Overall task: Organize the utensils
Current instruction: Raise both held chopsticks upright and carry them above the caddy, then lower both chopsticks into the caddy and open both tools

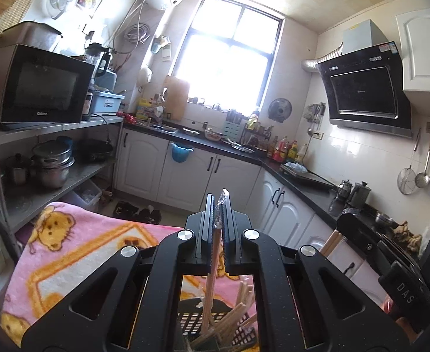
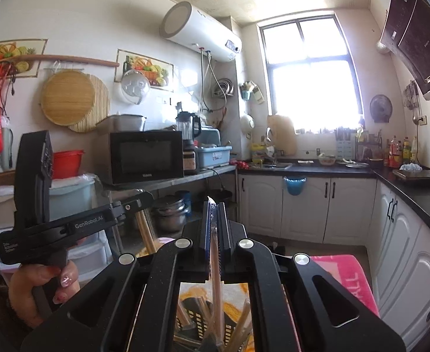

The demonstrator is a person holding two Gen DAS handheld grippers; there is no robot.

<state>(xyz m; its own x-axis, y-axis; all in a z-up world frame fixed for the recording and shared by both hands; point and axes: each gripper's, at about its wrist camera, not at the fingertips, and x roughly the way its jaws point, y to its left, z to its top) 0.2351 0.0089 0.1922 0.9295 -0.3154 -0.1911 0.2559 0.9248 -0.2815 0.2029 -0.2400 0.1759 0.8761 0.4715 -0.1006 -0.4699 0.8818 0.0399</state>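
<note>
My left gripper (image 1: 219, 202) is shut on a plastic-wrapped pair of wooden chopsticks (image 1: 212, 264). The pair hangs down towards a black perforated basket (image 1: 191, 319) holding several loose chopsticks. My right gripper (image 2: 214, 205) is likewise shut on a wrapped chopstick pair (image 2: 216, 278) above the same basket (image 2: 198, 314). In the right wrist view the left gripper (image 2: 144, 198) shows at the left, held by a hand (image 2: 30, 290), with its chopsticks (image 2: 146, 231) dangling. The left wrist view shows the right gripper (image 1: 348, 217) at the right edge with its chopsticks (image 1: 332, 242).
The basket rests on a pink cartoon blanket (image 1: 68, 252). A metal shelf with a microwave (image 1: 35, 88) and pots (image 1: 52, 161) stands to the left. White cabinets under a dark counter (image 1: 297, 184) run along the back and right, with a window (image 1: 229, 64) behind.
</note>
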